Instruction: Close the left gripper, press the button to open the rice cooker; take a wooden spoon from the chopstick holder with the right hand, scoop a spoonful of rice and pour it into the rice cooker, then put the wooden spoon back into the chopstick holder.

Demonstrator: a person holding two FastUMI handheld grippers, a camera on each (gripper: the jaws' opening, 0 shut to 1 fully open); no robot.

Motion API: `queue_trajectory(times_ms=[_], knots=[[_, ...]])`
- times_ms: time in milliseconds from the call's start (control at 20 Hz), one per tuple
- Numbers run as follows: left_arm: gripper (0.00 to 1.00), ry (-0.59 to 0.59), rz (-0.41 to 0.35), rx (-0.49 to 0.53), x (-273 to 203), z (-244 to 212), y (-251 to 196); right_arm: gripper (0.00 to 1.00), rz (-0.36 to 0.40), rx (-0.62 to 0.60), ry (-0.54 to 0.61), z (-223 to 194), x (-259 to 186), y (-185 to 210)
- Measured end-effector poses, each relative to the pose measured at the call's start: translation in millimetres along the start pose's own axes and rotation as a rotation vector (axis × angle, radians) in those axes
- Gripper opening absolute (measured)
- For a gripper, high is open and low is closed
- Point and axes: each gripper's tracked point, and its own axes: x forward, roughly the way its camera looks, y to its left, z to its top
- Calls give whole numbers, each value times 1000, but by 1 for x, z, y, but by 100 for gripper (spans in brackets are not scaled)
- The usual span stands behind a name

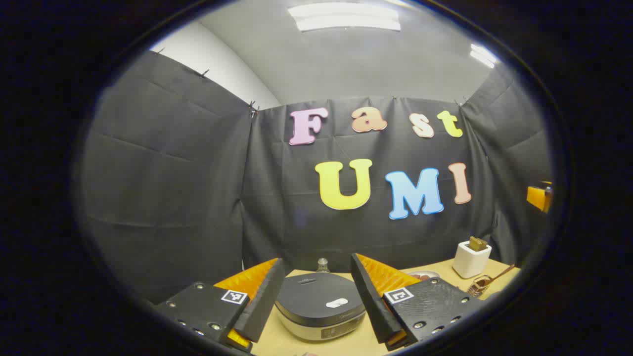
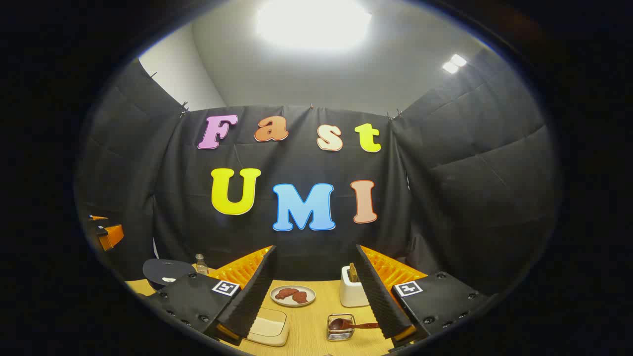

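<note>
Your left claw (image 1: 316,291) is spread wide, fingers apart, and the rice cooker (image 1: 320,305) sits right between them on the table (image 1: 277,341), lid down, pale button (image 1: 336,302) on top facing you. Off to the right stands the white chopstick holder (image 1: 471,259), a wooden piece poking out of its top. Your right claw (image 2: 316,291) is open too, gripping nothing. Between its fingers you've got a plate (image 2: 293,295) of reddish food, the chopstick holder just beside the right finger, and a wire basket (image 2: 340,327) with a wooden spoon (image 2: 352,325) resting in it.
</note>
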Motion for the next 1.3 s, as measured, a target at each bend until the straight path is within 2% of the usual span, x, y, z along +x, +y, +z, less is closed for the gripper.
queue_trajectory(times_ms=[800,1300], knots=[[84,10,-10,18,-9,-12,-12,98,-3,23,3,-7,1,-7],[84,-6,-15,10,-4,-3,-22,96,-13,24,16,-14,2,-29]])
